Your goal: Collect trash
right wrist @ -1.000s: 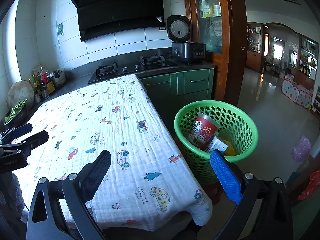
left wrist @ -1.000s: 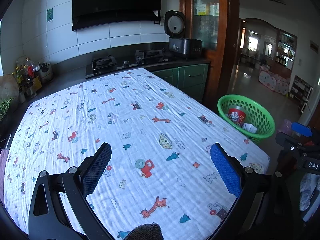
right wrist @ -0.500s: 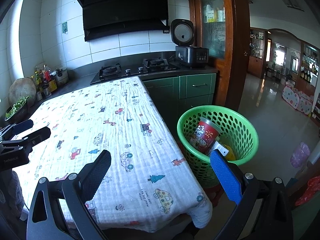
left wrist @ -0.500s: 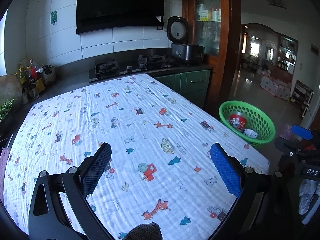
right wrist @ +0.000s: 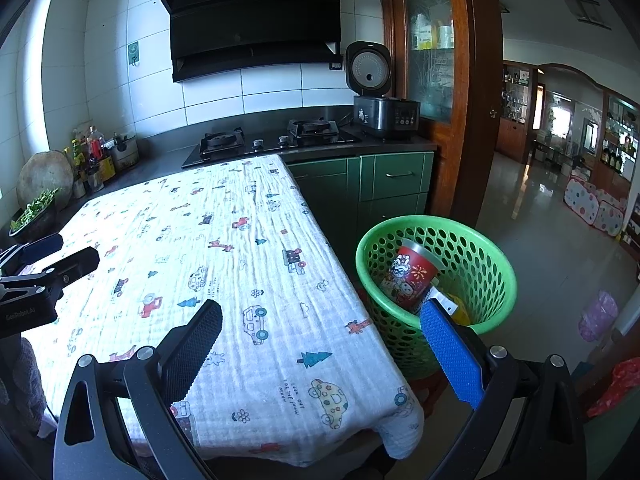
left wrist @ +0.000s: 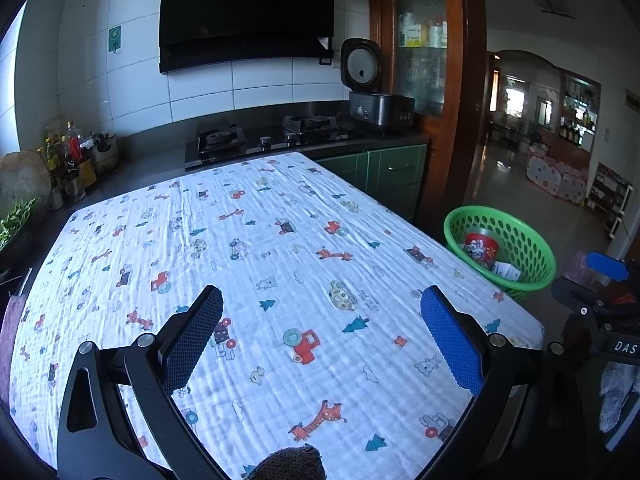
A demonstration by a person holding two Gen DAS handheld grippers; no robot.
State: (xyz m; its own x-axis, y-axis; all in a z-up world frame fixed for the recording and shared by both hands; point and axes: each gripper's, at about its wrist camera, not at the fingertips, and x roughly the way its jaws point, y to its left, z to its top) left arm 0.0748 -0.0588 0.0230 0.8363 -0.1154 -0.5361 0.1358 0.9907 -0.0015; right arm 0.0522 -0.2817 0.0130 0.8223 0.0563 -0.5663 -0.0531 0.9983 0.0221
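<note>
**Trash in the basket, both grippers idling empty above the table**

The trash is sitting inside the green basket (right wrist: 436, 276), which is standing on the floor just off the right edge of the table, low enough that things can be dropped into it from the tabletop. A red printed cup (right wrist: 408, 278) is leaning tilted against the basket's inner wall, with a white packet (left wrist: 506, 271) and something yellow (right wrist: 460, 314) lying beside it; what the yellow item is cannot be told. The cup is resting at a slant most likely because it was dropped in rather than placed.

The patterned tablecloth (left wrist: 260, 248) is showing no loose items in either view, so the collecting is probably finished or nearly so.

The right gripper (right wrist: 320, 354) is hovering over the near right corner of the table, beside the basket, its fingers spread wide and gripping nothing. The left gripper (left wrist: 320, 340) is hanging over the near middle of the cloth, fingers likewise wide apart and empty, presumably waiting because nothing is lying within reach.

Farther off, the stove (right wrist: 272, 140) and rice cooker (right wrist: 380, 100) are standing on the far counter, uninvolved.
</note>
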